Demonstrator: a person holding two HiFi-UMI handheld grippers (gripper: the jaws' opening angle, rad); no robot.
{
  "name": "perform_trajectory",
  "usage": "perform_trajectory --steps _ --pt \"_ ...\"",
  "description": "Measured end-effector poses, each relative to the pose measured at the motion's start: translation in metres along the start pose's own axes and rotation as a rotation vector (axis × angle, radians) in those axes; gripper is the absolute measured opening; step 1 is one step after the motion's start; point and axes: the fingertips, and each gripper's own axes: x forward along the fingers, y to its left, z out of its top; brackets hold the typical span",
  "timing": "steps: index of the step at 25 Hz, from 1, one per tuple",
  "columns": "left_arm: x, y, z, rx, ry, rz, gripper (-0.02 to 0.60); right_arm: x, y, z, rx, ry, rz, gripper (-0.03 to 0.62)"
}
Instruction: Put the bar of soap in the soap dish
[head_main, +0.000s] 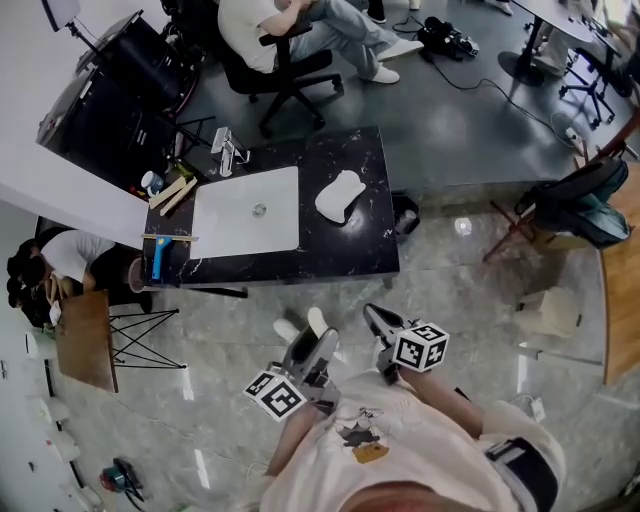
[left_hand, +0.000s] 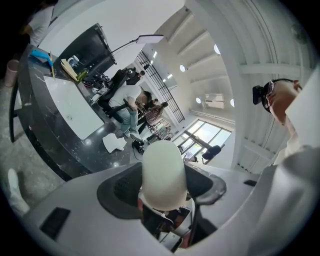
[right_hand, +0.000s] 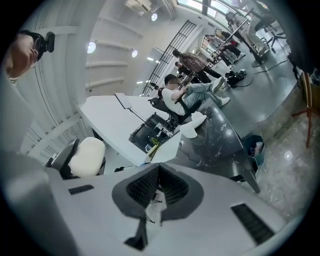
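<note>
Black marble counter (head_main: 350, 250) w/ white sink (head_main: 240, 225), grey floor (head_main: 450, 290); left gripper (left_hand: 162, 189) clamps soap bar (left_hand: 163, 165), right gripper (right_hand: 159, 172) closed, empty.

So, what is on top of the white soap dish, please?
Nothing shows on the white soap dish, whose underside is hidden; the pale oval soap is in the left gripper.

Pale rounded soap bar (left_hand: 164, 172), upright in left gripper (left_hand: 163, 192)
</note>
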Motion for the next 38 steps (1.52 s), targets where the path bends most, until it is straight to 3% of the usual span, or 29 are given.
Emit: perform_trajectory --steps 10,22,35,38 --pt "0.017 0.047 0.059 -0.058 -0.020 -0.036 0.268 0.067 0.018 0.023 -0.034 -0.006 -0.025 0.006" --pt "0.067 0.071 0.153 -0.042 0.085 -0.236 0.268 0.125 0.034 0.092 -0.048 -0.194 -0.184 0.006" --pt "0.065 0.125 0.233 -0.015 0.181 -0.349 0.268 0.188 0.065 0.101 -0.037 -0.331 -0.299 0.006" --pt "0.065 0.134 0.238 -0.010 0.249 -0.385 0.268 0.190 0.074 0.093 -0.032 -0.366 -0.346 0.006"
